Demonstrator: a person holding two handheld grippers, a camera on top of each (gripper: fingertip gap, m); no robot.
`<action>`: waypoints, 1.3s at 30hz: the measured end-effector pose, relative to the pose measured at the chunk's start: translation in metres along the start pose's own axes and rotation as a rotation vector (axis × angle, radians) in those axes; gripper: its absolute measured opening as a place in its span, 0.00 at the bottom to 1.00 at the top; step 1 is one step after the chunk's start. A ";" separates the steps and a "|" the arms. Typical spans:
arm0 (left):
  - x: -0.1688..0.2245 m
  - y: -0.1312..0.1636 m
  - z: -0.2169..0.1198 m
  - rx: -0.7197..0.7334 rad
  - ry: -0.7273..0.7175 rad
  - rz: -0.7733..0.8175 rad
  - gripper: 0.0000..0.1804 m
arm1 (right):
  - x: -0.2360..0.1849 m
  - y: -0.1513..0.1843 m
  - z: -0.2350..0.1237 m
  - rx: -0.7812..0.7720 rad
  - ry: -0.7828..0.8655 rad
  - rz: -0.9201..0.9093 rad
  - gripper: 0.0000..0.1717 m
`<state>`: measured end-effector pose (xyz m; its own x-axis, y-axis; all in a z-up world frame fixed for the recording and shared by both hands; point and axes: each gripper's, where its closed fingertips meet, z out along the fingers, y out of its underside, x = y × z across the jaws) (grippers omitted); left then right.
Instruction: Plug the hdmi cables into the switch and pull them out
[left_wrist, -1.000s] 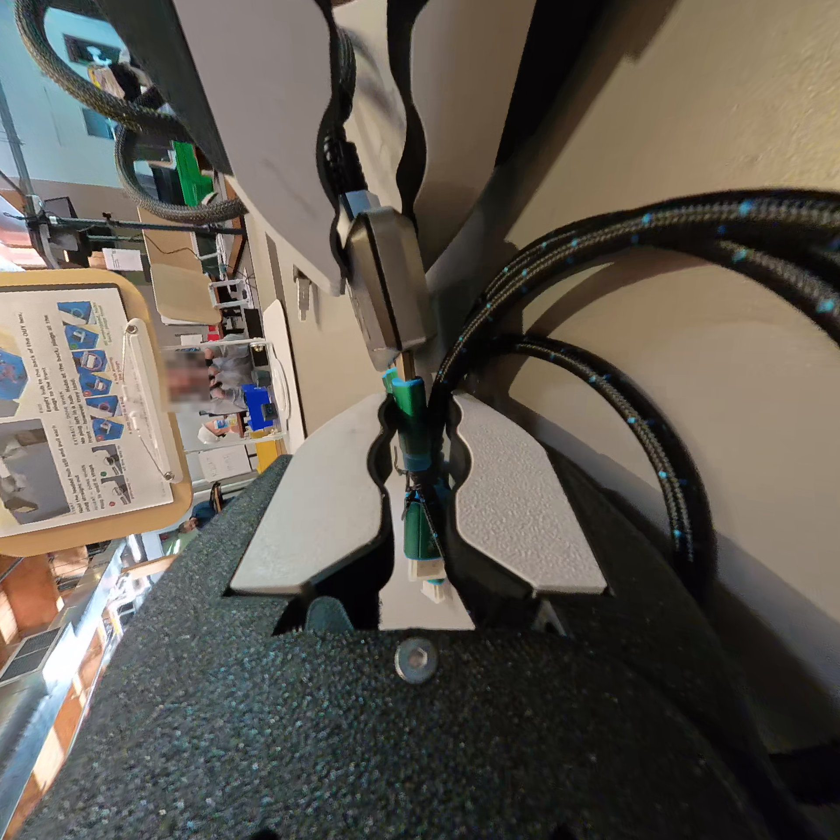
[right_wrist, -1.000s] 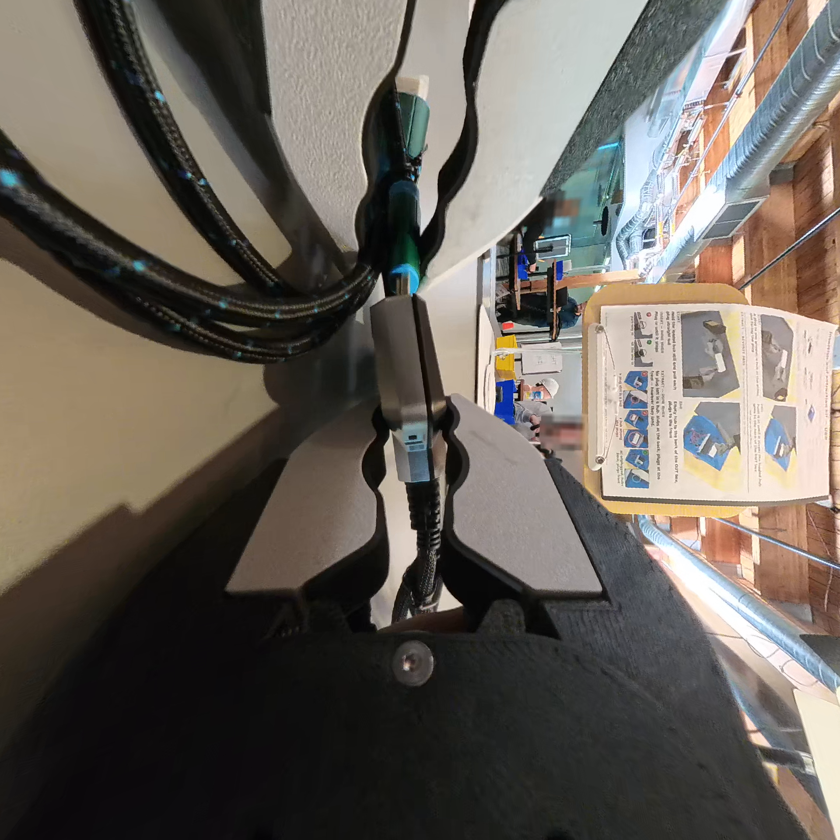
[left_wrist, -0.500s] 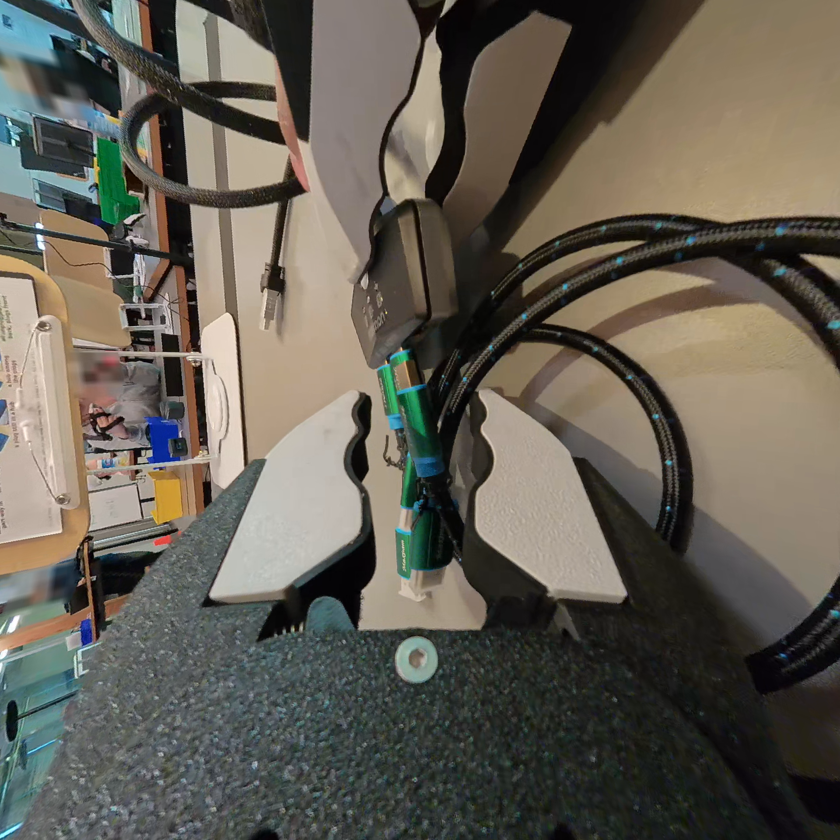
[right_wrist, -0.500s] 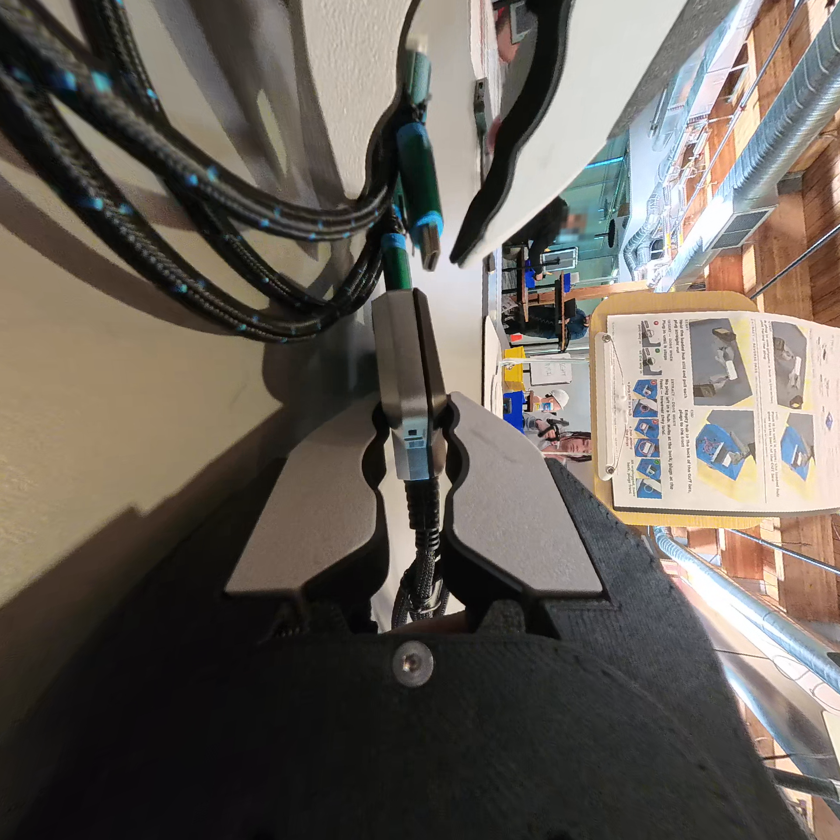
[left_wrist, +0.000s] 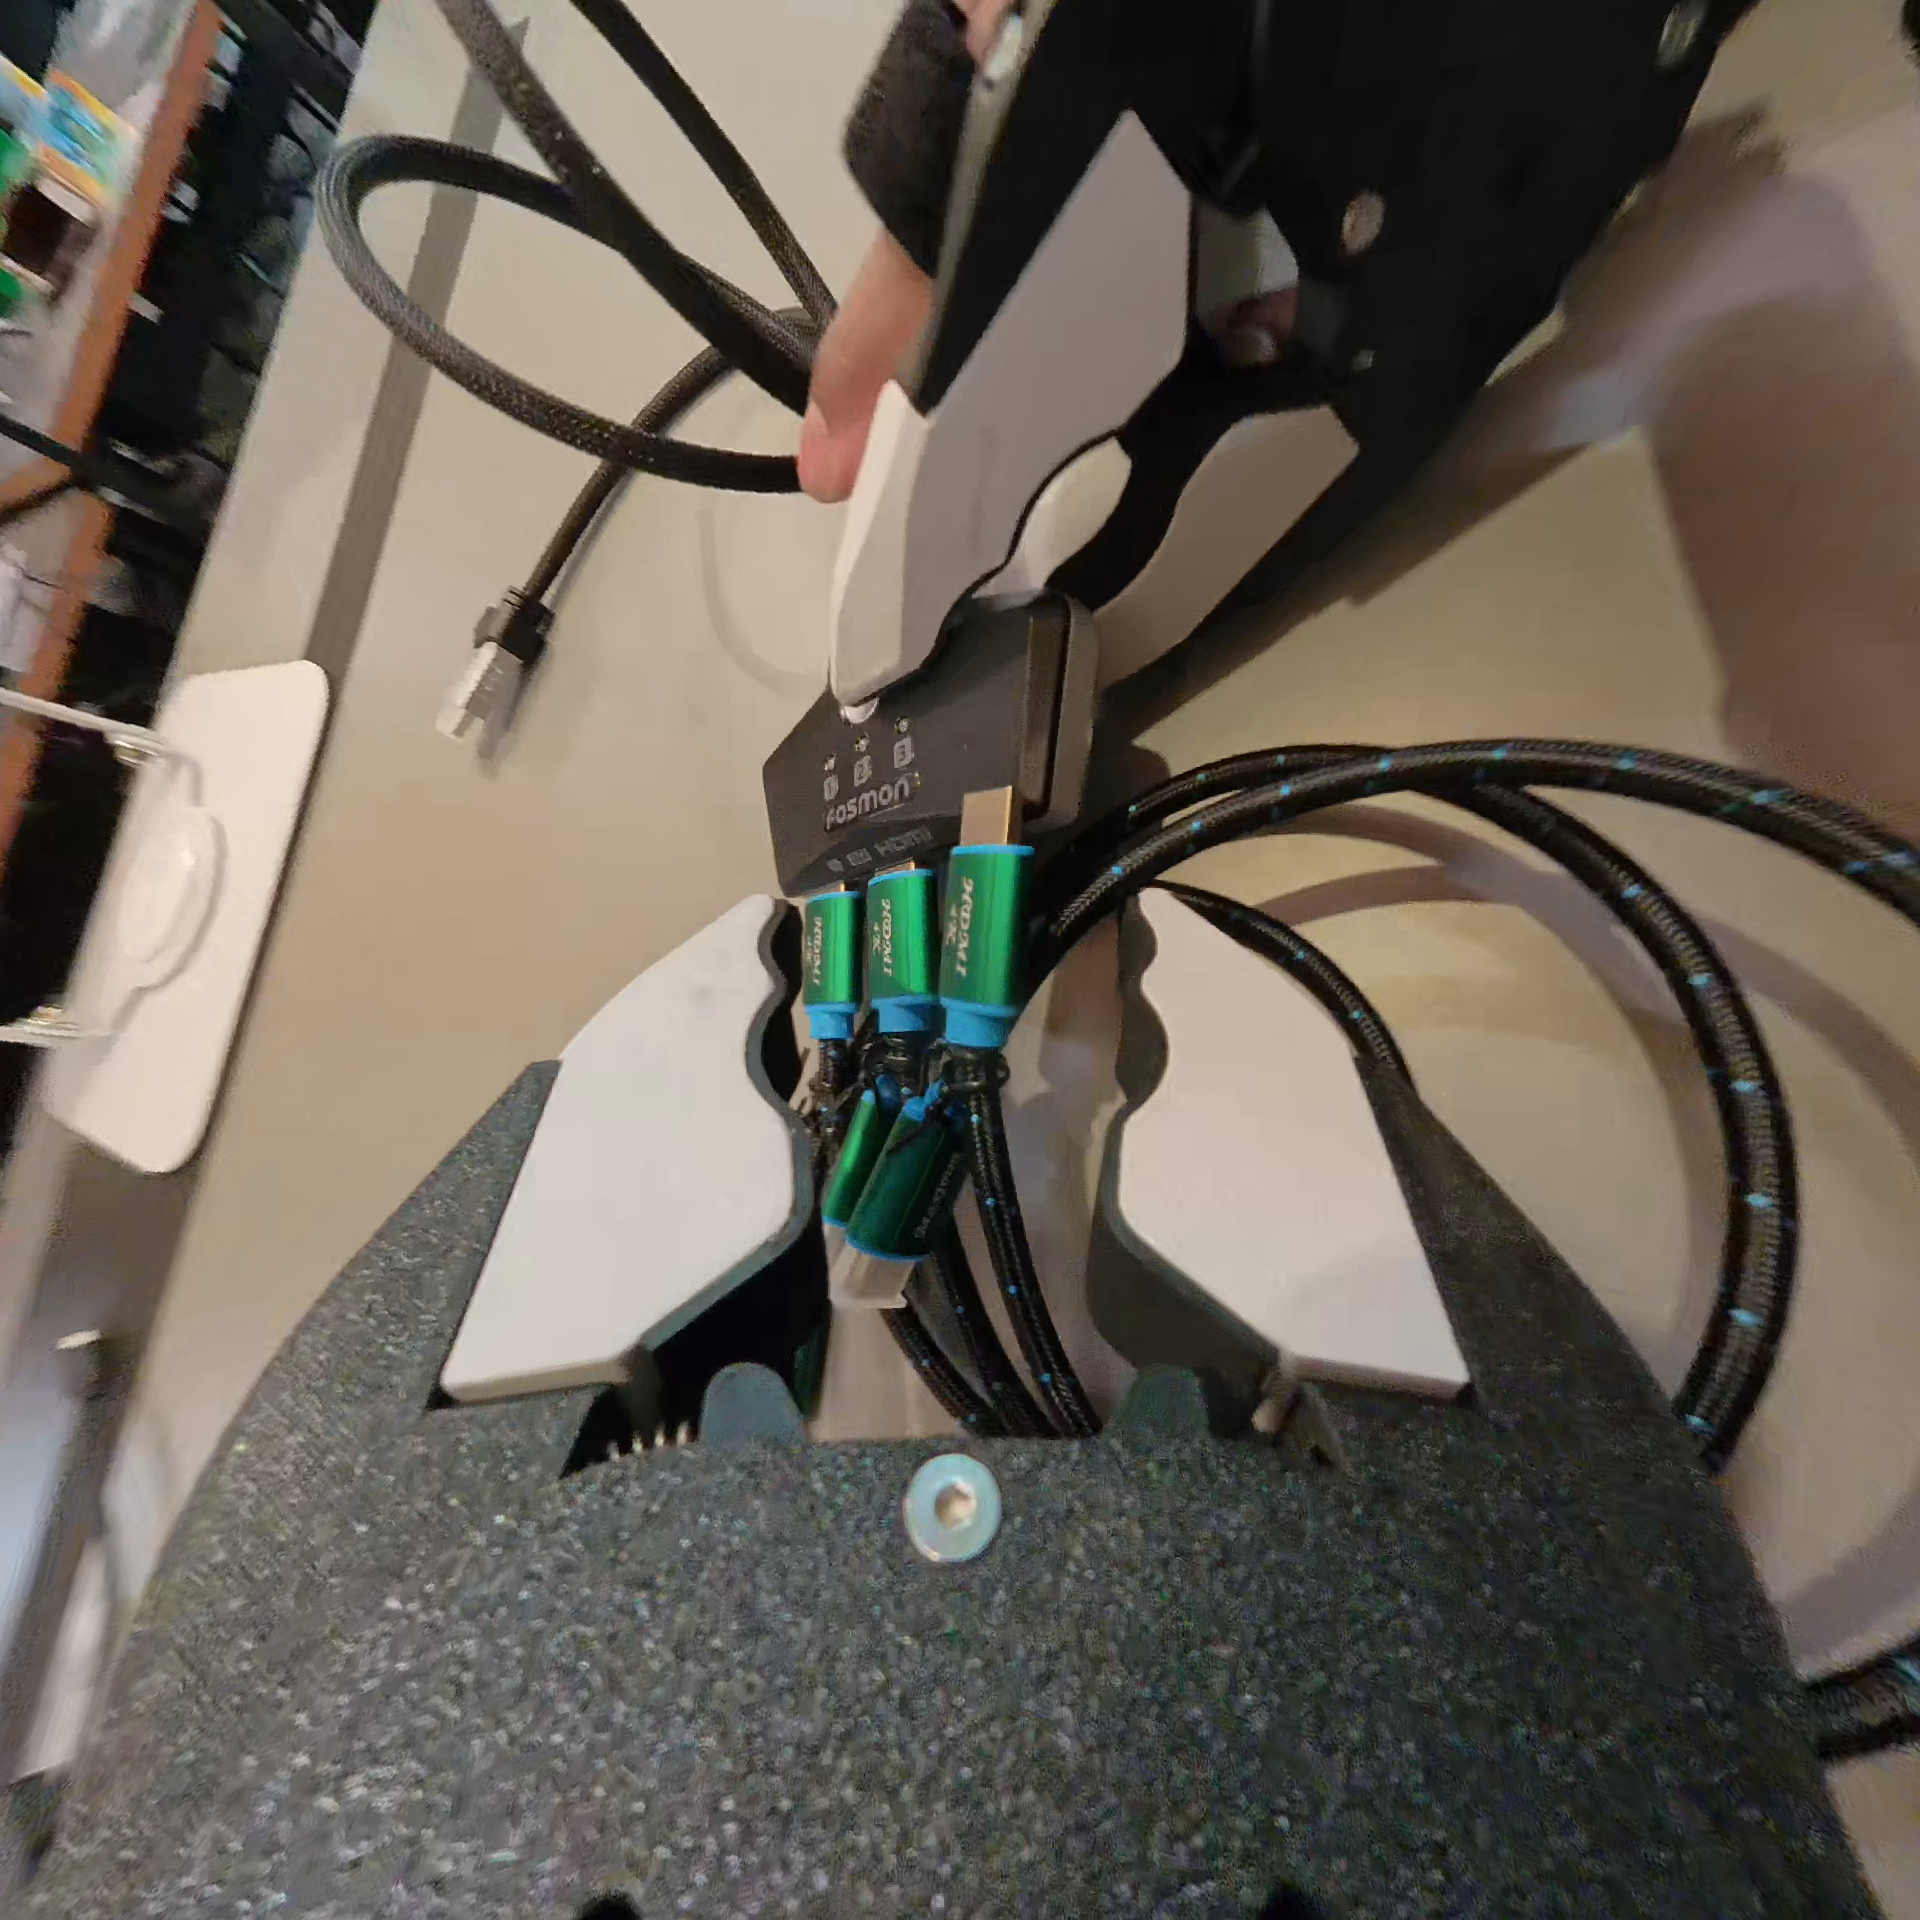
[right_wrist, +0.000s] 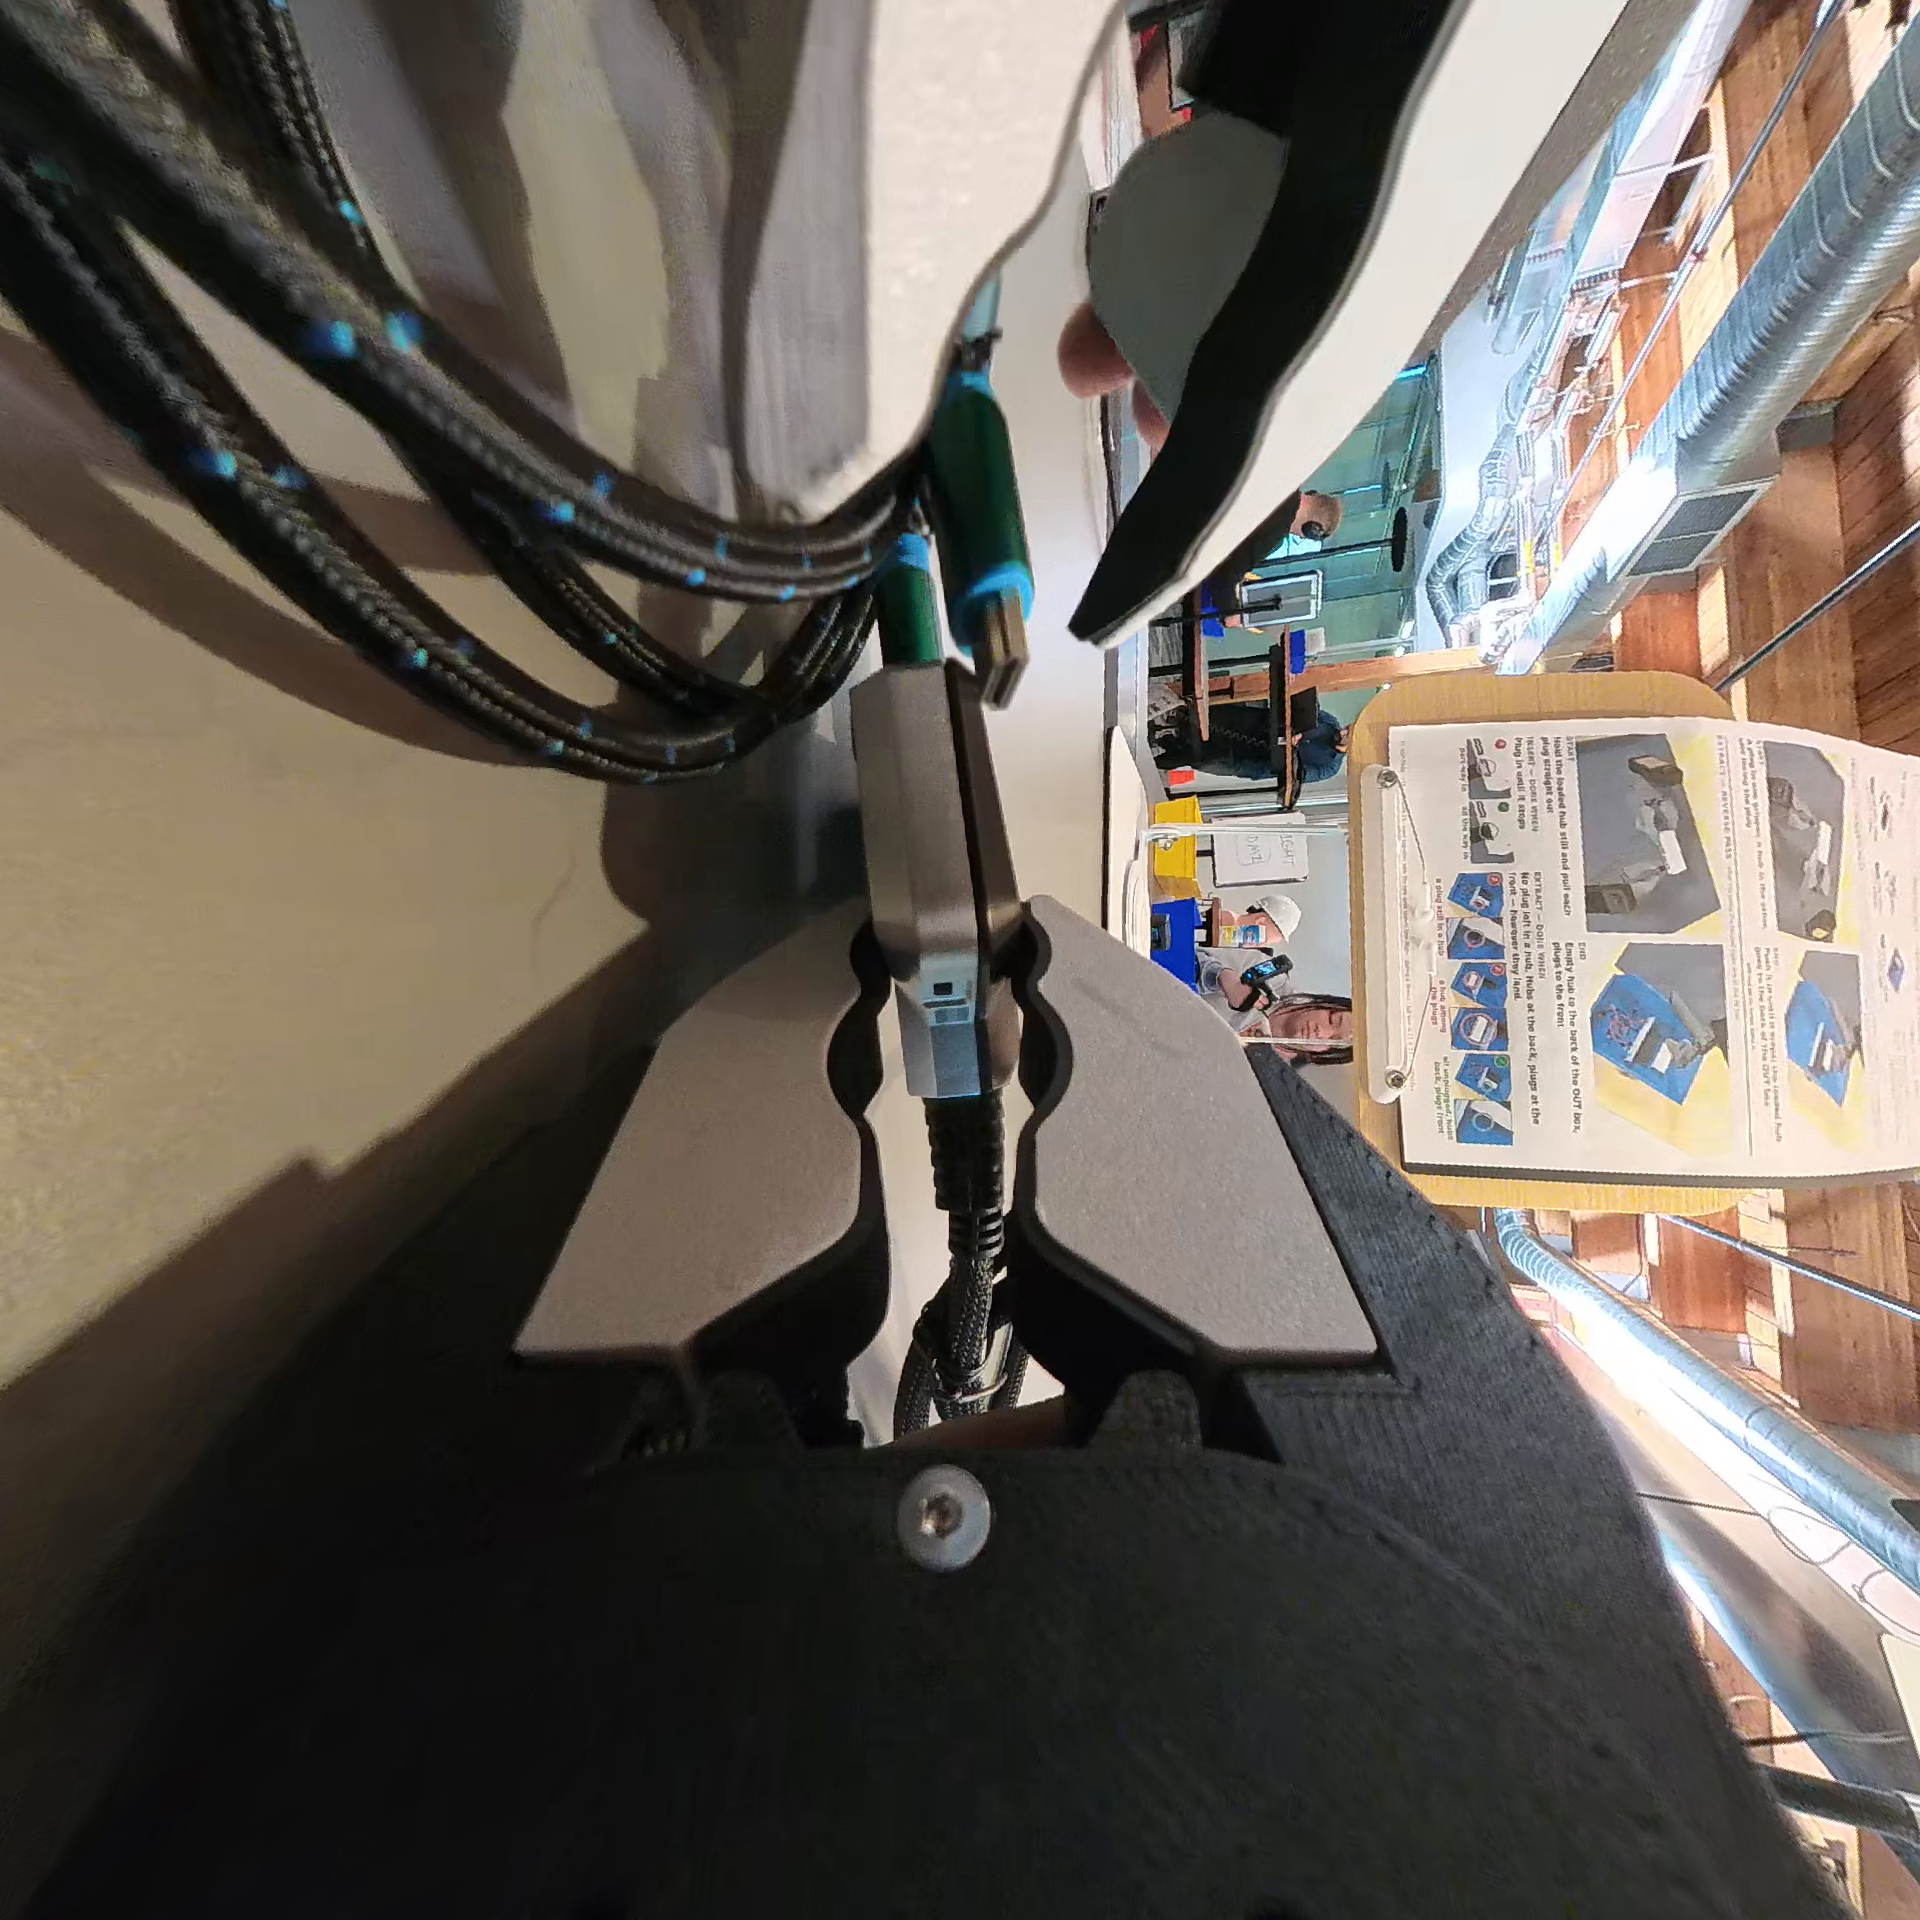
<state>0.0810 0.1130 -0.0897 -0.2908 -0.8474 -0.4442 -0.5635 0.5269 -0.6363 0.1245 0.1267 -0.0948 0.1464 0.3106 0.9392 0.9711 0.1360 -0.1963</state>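
Left wrist view: a loose black cable (left_wrist: 540, 343) ends in a plug on the beige worktop (left_wrist: 436, 831). The left gripper (left_wrist: 956, 997) has its jaws spread wide, gripping nothing; three green plugs (left_wrist: 906, 951) lie between its fingers, two seated in a black hub (left_wrist: 914, 769) and the third pulled out just beside it, their braided cables (left_wrist: 1558, 790) looping off to the right. Right wrist view: the right gripper (right_wrist: 940, 997) has its jaws clamped on the hub (right_wrist: 920, 821) edge-on; an instruction sheet on a clipboard (right_wrist: 1662, 935) stands to the right.
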 end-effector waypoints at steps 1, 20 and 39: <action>0.001 -0.001 -0.002 0.017 0.033 -0.045 0.33 | 0.000 0.000 0.000 0.000 0.000 -0.002 0.13; 0.000 0.030 0.000 -0.264 -0.141 0.444 0.10 | 0.002 -0.002 0.000 0.000 0.003 0.037 0.13; -0.023 0.039 0.000 -0.458 -0.407 0.342 0.09 | 0.006 -0.006 0.001 -0.006 0.018 0.115 0.13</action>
<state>0.0654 0.1527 -0.1040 -0.2478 -0.4998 -0.8299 -0.7868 0.6036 -0.1285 0.1196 0.1287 -0.0882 0.2606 0.3071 0.9153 0.9486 0.0948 -0.3019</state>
